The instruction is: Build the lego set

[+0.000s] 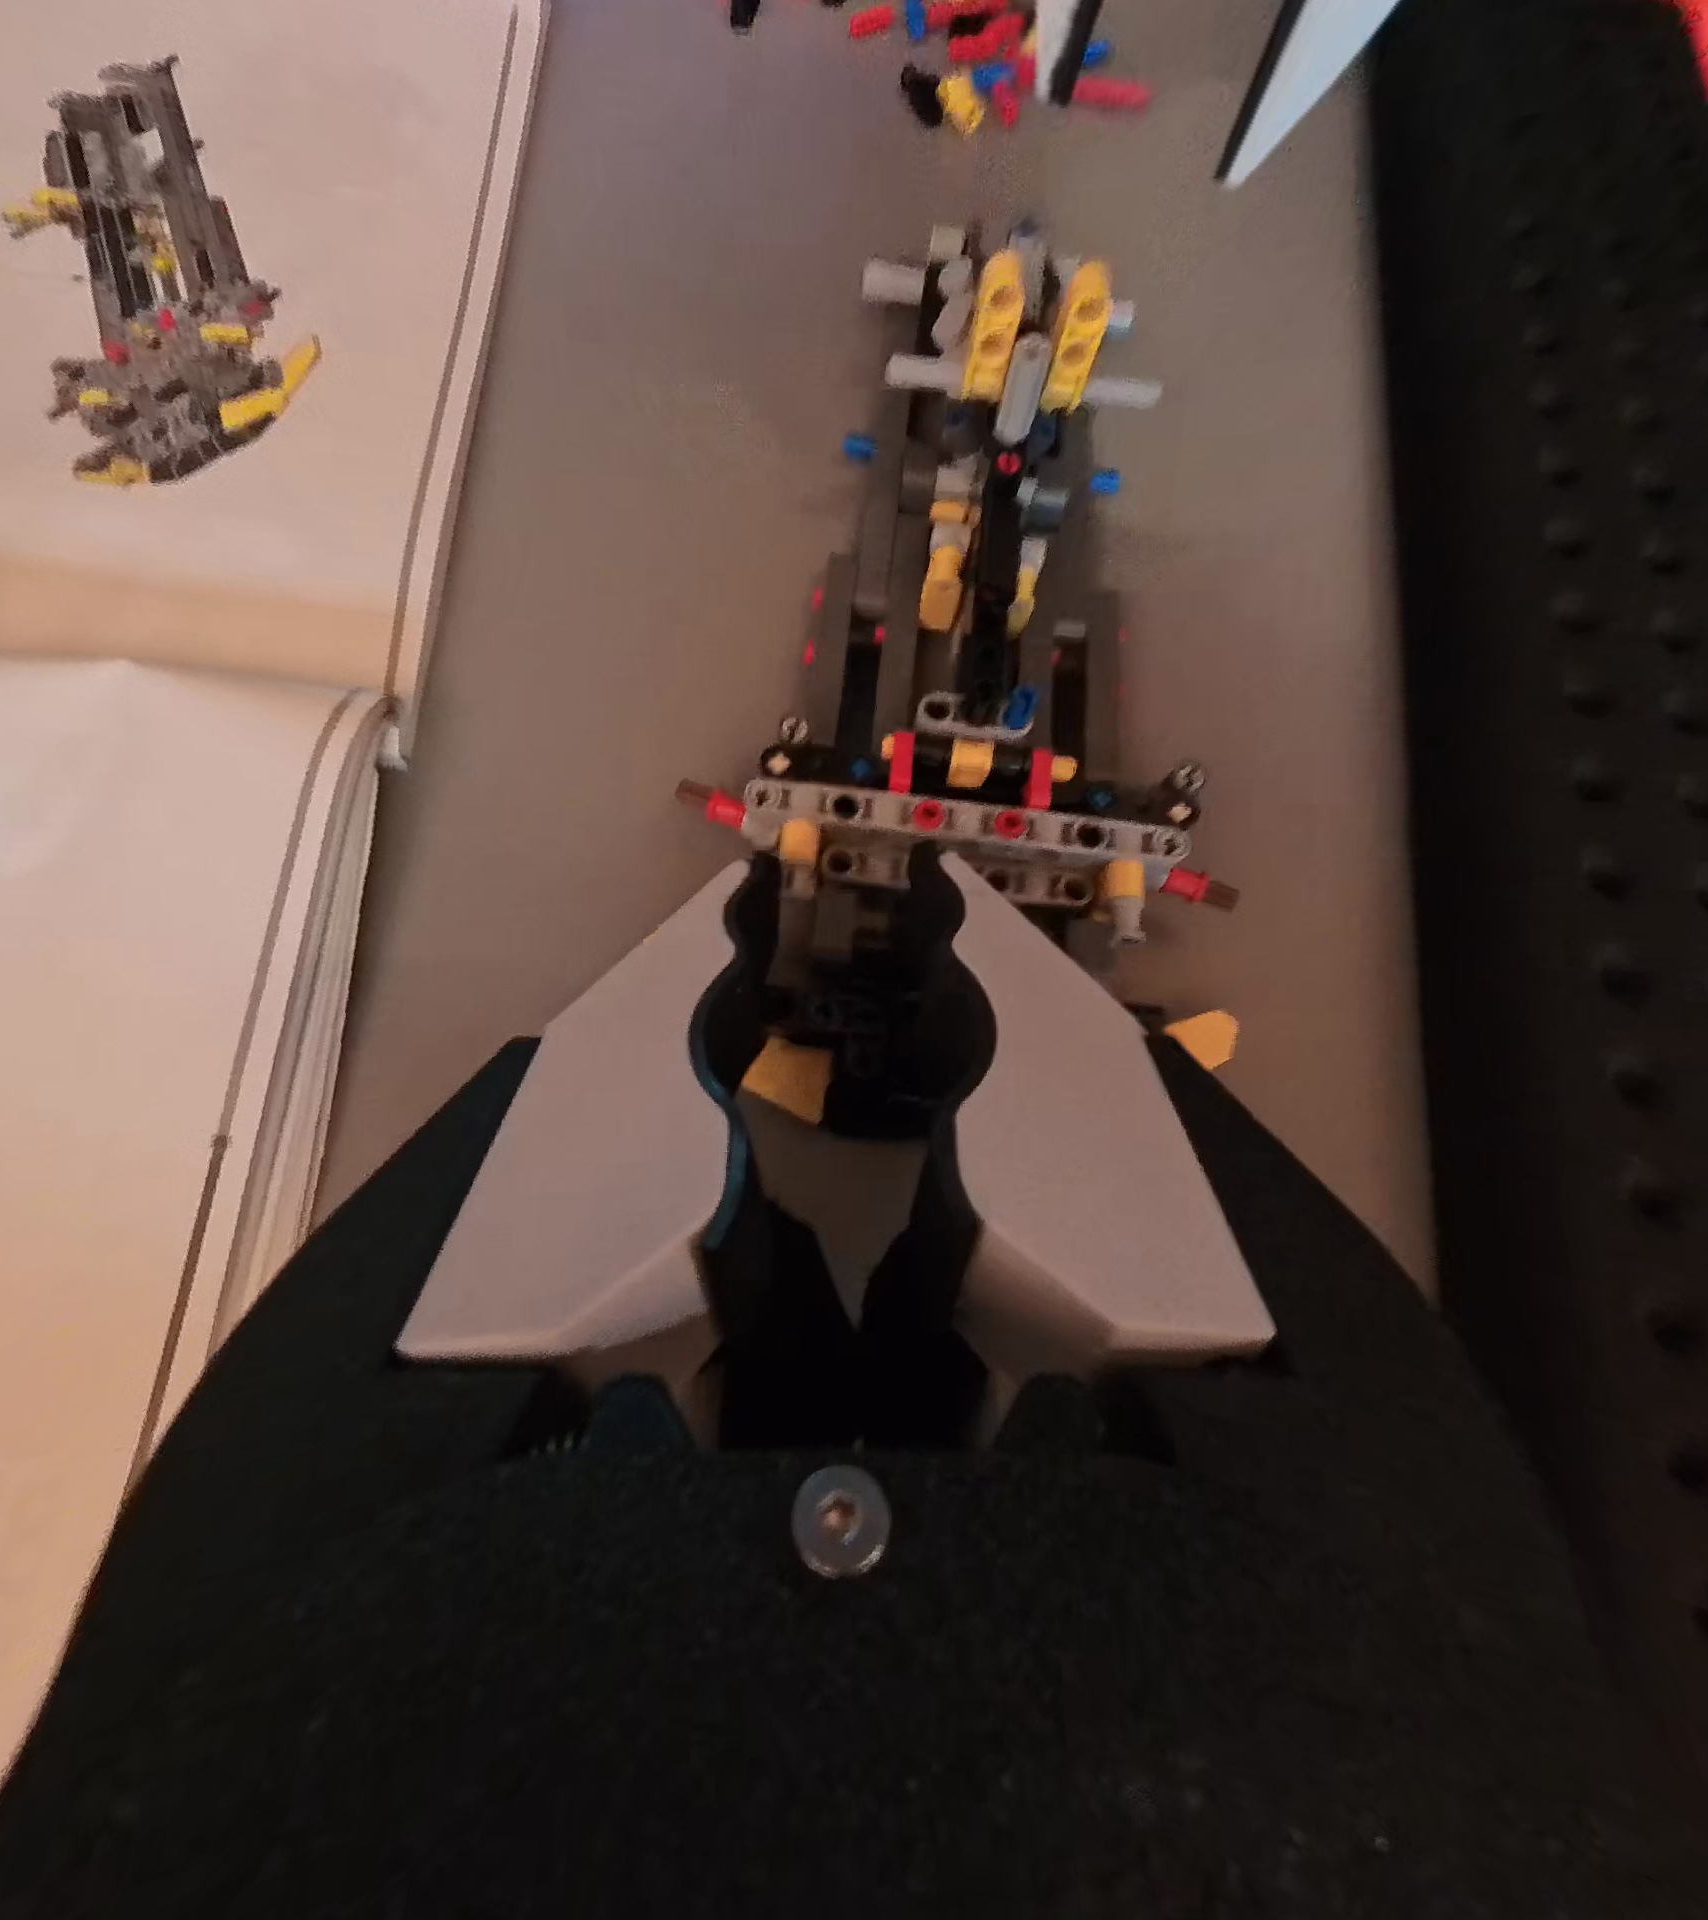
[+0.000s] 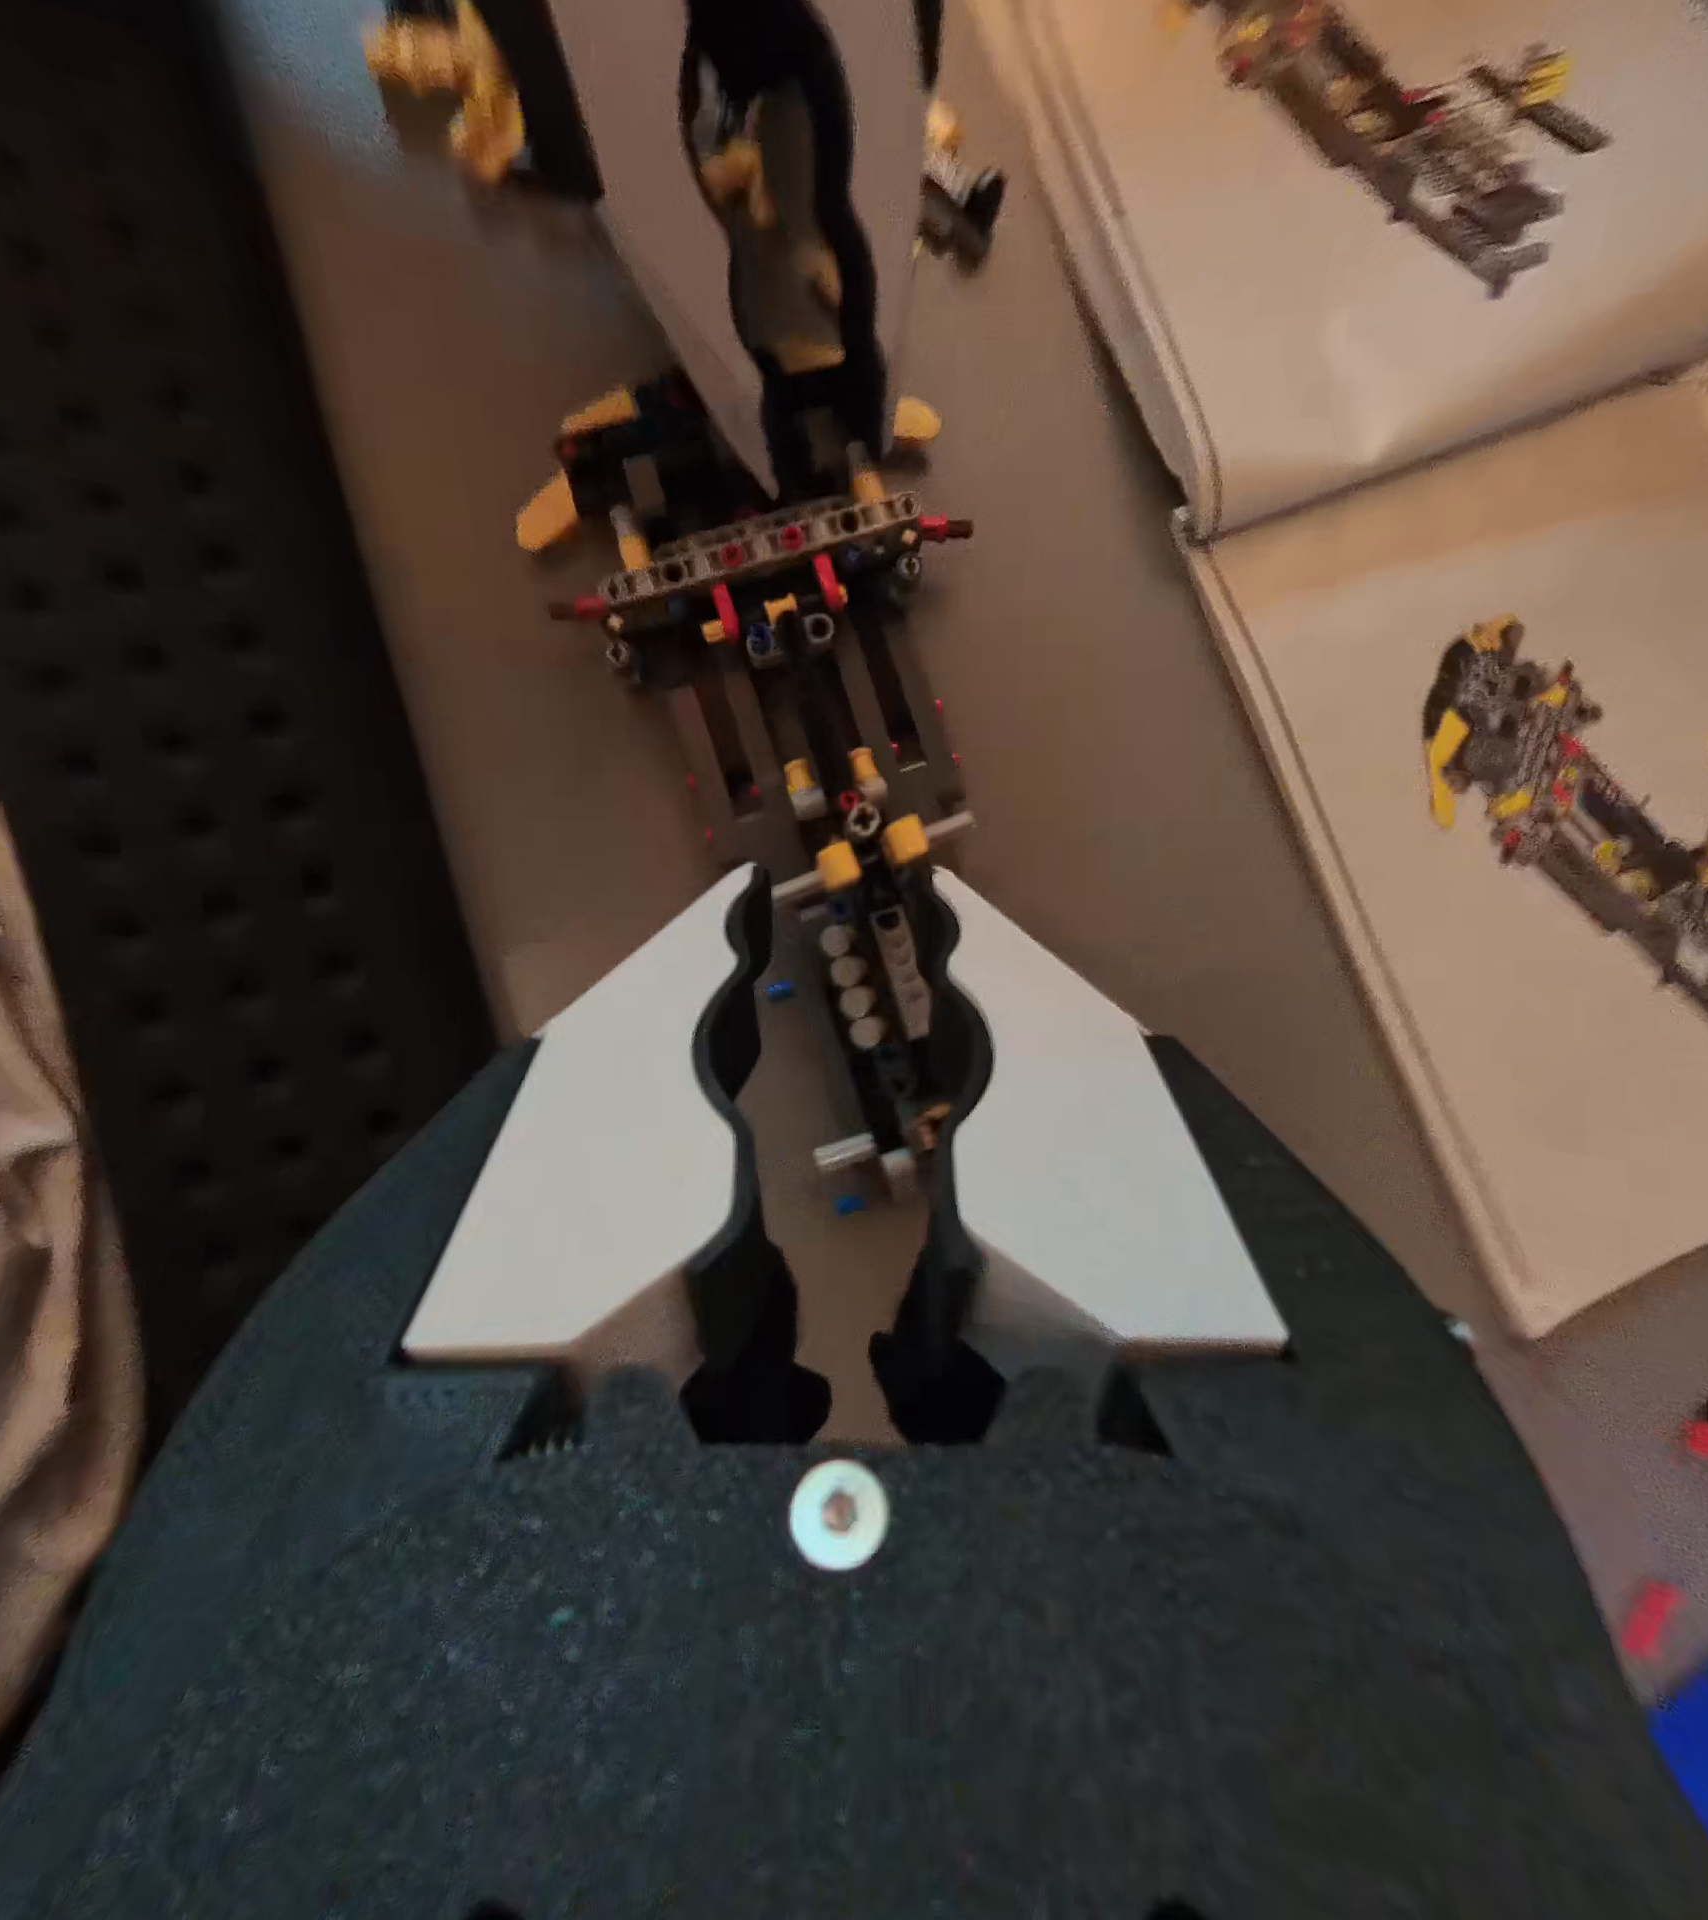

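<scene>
While the long lego model [image 1: 985,623] is lying flat on the grey table [image 1: 642,416], both grippers are working at its two ends.
Left gripper [image 1: 845,883]: it is closing on the wide end of the model, just behind the grey cross beam [image 1: 964,821]; black and yellow parts are sitting between its fingers [image 1: 1016,987].
Right gripper [image 2: 845,883]: its jaws are standing a little apart around the narrow end of the model; the right finger [image 2: 954,997] is lying against the side, but I cannot tell if the left one is touching.
Model: it is stretching between the two grippers, with yellow connectors [image 1: 1037,322] at the narrow end and red pins along the cross beam.
Instruction booklet [image 1: 154,727]: it is lying open just beside the model, showing pictures of the build.
Loose pieces [image 1: 975,62]: a red, blue and yellow pile is lying well beyond the narrow end.
Black perforated mat [image 1: 1608,935]: it is running along the other side of the model.
</scene>
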